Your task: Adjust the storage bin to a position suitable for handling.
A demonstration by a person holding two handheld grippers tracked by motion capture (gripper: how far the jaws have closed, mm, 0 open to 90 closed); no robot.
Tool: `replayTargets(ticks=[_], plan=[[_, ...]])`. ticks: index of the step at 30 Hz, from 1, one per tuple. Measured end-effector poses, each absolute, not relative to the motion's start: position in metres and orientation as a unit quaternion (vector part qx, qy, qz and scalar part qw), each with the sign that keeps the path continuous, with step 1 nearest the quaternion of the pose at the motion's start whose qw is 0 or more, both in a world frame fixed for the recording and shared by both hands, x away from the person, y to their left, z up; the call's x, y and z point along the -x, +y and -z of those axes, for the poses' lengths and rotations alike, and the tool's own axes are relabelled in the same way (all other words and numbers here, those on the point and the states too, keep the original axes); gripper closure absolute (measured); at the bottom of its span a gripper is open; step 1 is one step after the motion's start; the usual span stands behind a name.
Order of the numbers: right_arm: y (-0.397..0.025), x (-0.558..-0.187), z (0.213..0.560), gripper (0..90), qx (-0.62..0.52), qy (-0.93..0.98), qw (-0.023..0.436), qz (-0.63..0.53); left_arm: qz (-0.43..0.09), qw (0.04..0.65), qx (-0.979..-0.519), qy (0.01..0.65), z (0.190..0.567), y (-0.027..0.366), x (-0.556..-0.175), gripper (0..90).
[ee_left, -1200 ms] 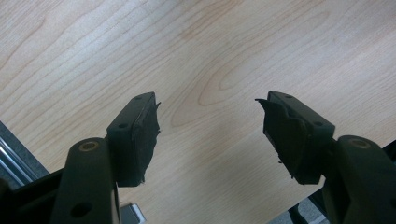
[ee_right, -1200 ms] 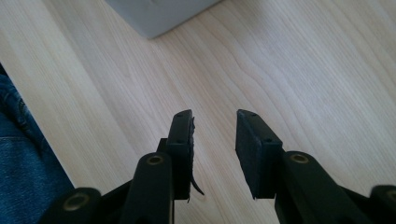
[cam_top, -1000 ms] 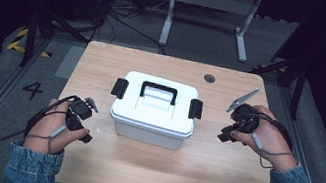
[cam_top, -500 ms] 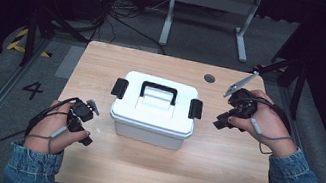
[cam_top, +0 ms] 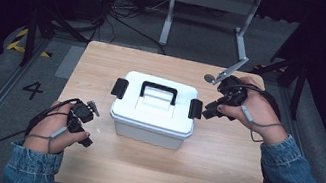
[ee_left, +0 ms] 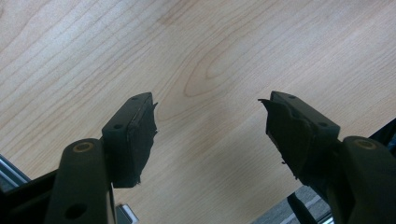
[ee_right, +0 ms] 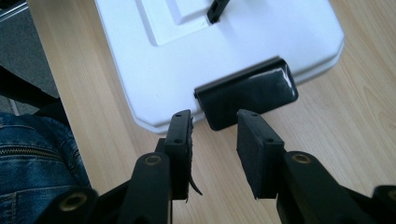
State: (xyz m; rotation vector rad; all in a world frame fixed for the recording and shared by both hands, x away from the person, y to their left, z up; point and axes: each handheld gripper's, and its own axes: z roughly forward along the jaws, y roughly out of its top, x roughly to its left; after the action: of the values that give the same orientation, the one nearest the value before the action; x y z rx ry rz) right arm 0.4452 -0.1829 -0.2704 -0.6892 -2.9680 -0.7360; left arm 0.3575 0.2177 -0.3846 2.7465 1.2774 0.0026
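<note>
- A black numeral "4" [cam_top: 32, 90] is painted on the grey floor, to the left of the wooden table [cam_top: 105, 61], near its front left corner.
- No other lettering, label or brand can be read on the table or on anything standing on it.

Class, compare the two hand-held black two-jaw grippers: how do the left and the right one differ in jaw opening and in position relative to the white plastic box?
The left gripper has its jaws spread wide over bare wooden table; the right gripper has its jaws closer together, though open. The left gripper sits apart from the white plastic box, near its front left corner; the right gripper is at the box's black side latch. Neither grips anything.
</note>
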Motion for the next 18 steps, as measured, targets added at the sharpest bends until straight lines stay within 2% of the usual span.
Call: replayTargets(ticks=[18], plan=[[-0.128, -0.471, 0.267, 57.1, 0.184, -0.951, -0.005, 0.248, 0.005, 0.058, -0.905, 0.422, 0.387, 0.219, -0.356, 35.2]])
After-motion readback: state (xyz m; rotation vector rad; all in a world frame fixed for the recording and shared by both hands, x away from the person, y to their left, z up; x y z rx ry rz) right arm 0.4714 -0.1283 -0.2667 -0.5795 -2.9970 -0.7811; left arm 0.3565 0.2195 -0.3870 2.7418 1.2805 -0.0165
